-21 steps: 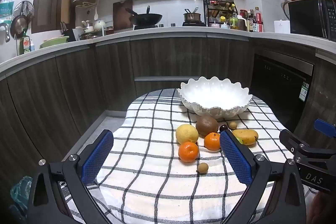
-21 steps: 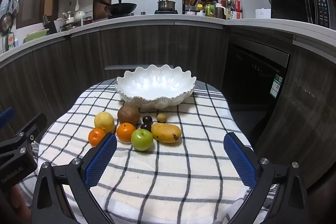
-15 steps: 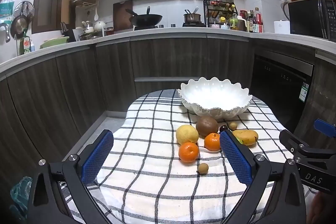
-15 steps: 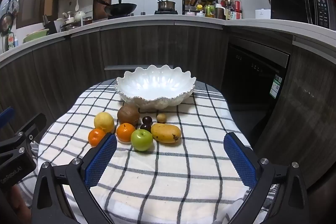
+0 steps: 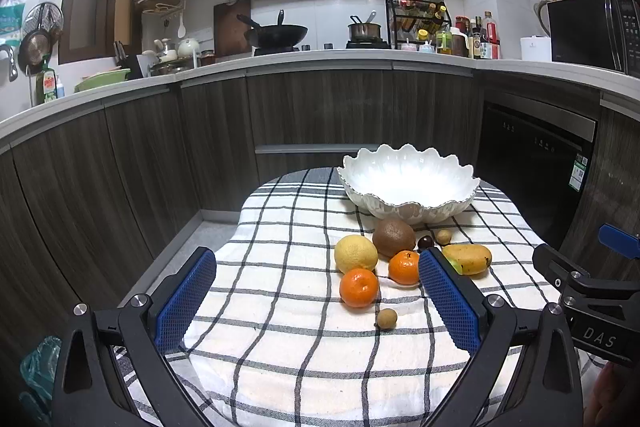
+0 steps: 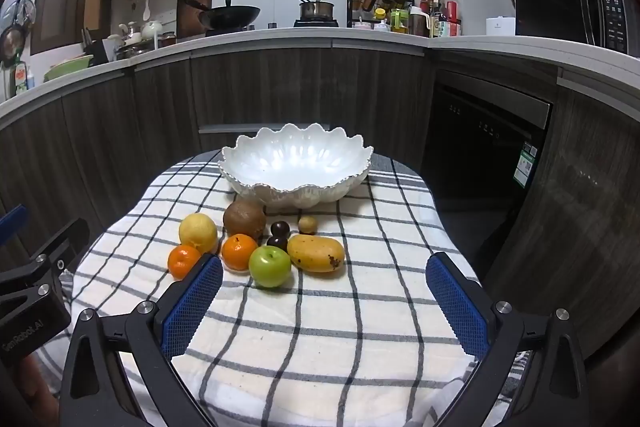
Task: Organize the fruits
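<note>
Right wrist view: white scalloped bowl [image 6: 296,167] sits bare at the far end of the checked cloth [image 6: 320,327] on the bench, so nothing is sorted yet. All fruit lies on the cloth just in front of it: lemon [image 6: 198,232], kiwi [image 6: 244,219], two mandarins [image 6: 239,251] [image 6: 184,261], green apple [image 6: 270,265], mango [image 6: 316,253], two dark plums [image 6: 279,228], two longans [image 6: 308,224] [image 5: 387,318]. Right claw [image 6: 324,303] and left claw [image 5: 316,297] both spread wide, grasping nothing, short of the pile. Every piece left to move

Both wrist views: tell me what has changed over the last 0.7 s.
Nothing has visibly changed. Both tongs, left and right, stay open and empty short of the fruit, and the white bowl is still empty.
</note>
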Tool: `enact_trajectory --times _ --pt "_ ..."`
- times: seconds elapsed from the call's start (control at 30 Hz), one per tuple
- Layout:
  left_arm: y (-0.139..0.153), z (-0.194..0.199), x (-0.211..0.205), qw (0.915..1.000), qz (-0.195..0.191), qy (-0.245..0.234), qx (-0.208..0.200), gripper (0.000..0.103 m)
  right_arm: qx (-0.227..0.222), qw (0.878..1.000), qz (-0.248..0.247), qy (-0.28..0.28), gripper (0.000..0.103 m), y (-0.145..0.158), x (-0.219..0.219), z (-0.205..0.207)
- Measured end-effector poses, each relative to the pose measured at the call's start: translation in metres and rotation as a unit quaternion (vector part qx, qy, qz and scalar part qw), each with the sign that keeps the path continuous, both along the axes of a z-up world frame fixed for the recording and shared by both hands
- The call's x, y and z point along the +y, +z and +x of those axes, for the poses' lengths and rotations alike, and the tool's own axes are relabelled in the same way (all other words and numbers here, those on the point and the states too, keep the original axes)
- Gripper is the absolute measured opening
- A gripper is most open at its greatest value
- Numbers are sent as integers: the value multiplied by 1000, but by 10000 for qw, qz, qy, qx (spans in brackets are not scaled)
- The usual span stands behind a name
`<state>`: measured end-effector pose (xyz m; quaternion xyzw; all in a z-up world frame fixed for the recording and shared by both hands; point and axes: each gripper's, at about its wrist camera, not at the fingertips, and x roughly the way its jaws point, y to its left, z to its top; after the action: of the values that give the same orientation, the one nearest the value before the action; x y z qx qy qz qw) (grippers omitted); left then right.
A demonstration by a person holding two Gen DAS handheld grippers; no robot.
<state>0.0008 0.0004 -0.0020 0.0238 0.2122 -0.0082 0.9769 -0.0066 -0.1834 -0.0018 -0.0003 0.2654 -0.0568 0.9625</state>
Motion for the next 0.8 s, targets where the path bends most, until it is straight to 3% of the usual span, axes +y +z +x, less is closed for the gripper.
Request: enact_trajectory --times 0.8 --pt "0 -1 -1 10000 4 -1 12 103 5 10000 4 5 103 0 0 1"
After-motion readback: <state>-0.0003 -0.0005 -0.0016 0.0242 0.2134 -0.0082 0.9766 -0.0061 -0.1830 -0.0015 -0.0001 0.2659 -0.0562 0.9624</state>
